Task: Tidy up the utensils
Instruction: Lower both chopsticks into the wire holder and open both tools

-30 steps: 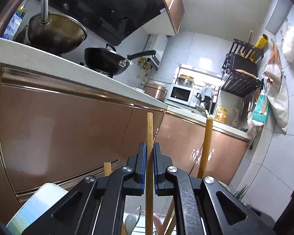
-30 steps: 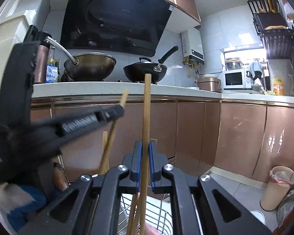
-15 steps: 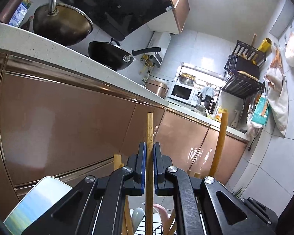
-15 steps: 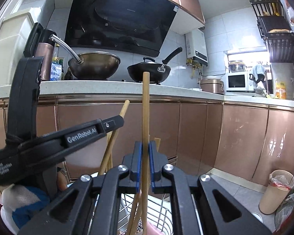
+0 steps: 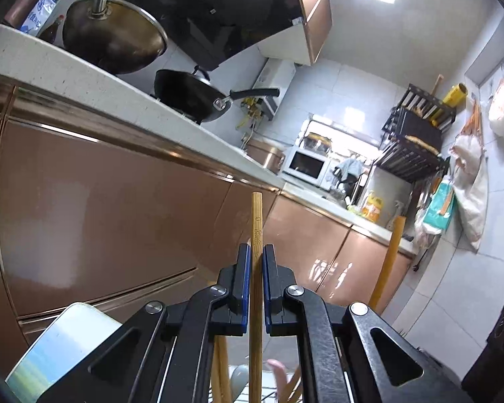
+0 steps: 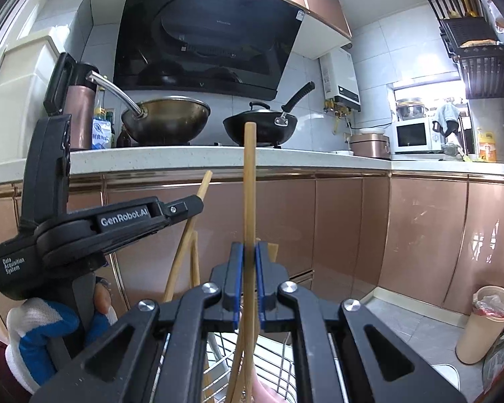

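Observation:
My left gripper (image 5: 257, 268) is shut on a bamboo chopstick (image 5: 256, 215) that stands upright between its blue pads. My right gripper (image 6: 248, 262) is shut on a second upright chopstick (image 6: 249, 184). In the right wrist view the left gripper (image 6: 198, 205) reaches in from the left in a gloved hand (image 6: 33, 339), its chopstick (image 6: 205, 181) poking out above. The right-held chopstick (image 5: 387, 262) shows at the right of the left wrist view. Below both grippers a wire rack (image 6: 278, 352) holds several more chopsticks (image 6: 181, 265) and a white spoon (image 5: 238, 379).
Brown cabinet fronts (image 6: 352, 228) face both grippers, under a pale countertop (image 6: 184, 156). On it stand a brass wok (image 6: 166, 119), a black lidded pan (image 6: 260, 124) and a microwave (image 6: 413, 134). A lined bin (image 6: 487, 322) stands on the floor at right.
My left gripper has shifted sideways and rolled a little with its chopstick; in its view the other chopstick has drifted right. The right gripper has stayed put.

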The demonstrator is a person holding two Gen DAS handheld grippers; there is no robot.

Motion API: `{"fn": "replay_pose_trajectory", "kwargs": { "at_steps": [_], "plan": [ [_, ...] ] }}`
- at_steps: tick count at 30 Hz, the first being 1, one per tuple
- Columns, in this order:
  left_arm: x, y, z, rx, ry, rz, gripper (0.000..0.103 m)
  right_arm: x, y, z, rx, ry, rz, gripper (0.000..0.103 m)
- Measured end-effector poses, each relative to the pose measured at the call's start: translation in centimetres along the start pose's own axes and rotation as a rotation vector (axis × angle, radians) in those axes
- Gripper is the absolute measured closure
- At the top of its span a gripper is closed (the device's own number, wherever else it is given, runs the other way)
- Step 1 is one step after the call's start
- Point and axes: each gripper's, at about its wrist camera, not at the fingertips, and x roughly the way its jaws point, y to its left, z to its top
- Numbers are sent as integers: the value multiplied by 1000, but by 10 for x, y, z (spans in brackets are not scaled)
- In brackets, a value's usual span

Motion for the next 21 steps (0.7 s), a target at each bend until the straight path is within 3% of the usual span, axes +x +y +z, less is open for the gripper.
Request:
{"fn": "replay_pose_trajectory", "kwargs": {
  "at_steps": [5,10,21],
  "plan": [
    [-2,-7,11,-3,-10,-63,97,-2,-2,5,6,-15,8,96],
    [1,-15,25,17,-50,-75,97,-3,-3,9,1,-24,7,96],
    [18,-6,9,-9,-75,9,97,-1,-7,4,1,-21,2,96]
  ]
}}
